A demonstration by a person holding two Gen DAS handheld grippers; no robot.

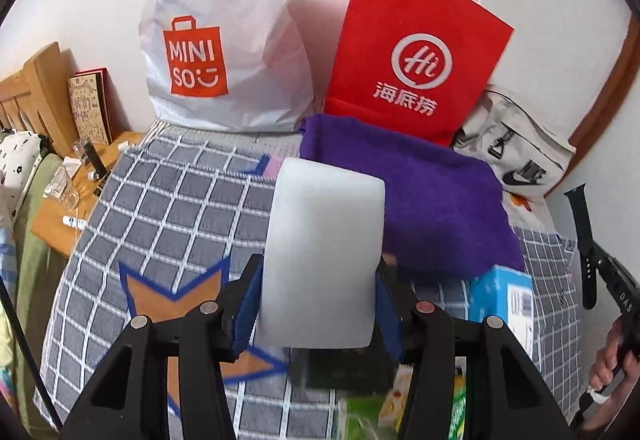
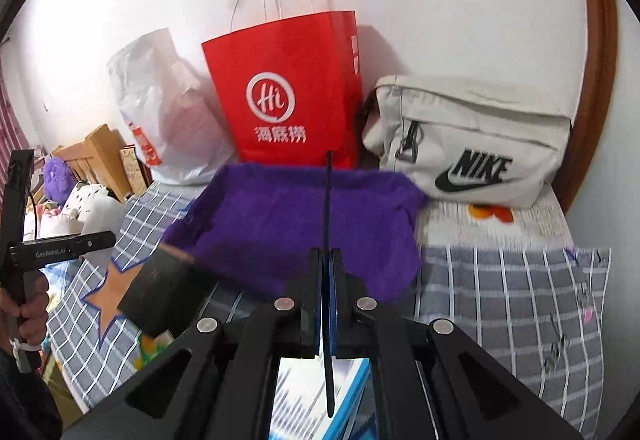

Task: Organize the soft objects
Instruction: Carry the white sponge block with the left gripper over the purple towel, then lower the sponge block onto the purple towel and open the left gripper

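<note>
Left wrist view: the left gripper point(image 1: 316, 304) is clamped on a white sponge block point(image 1: 324, 256), one blue-padded finger on each side. The block stands upright between the fingers above a grey checked blanket point(image 1: 168, 208). Ahead and to the right of the fingertips lies a purple towel point(image 1: 432, 200). Beyond the towel, a white MINISO bag point(image 1: 224, 40) and a red paper bag point(image 1: 416, 52) lean against the wall. A light blue box point(image 1: 504, 296) sits just right of the fingers. At the far right edge, a black watch strap point(image 1: 586, 240) hangs from the right gripper.

Right wrist view: the right gripper point(image 2: 329, 280) is closed on the black watch strap point(image 2: 329, 208), seen edge-on, projecting forward between the fingers. The purple towel point(image 2: 280, 224) lies directly ahead beneath the strap. A white Nike bag point(image 2: 472, 140) stands ahead right.
</note>
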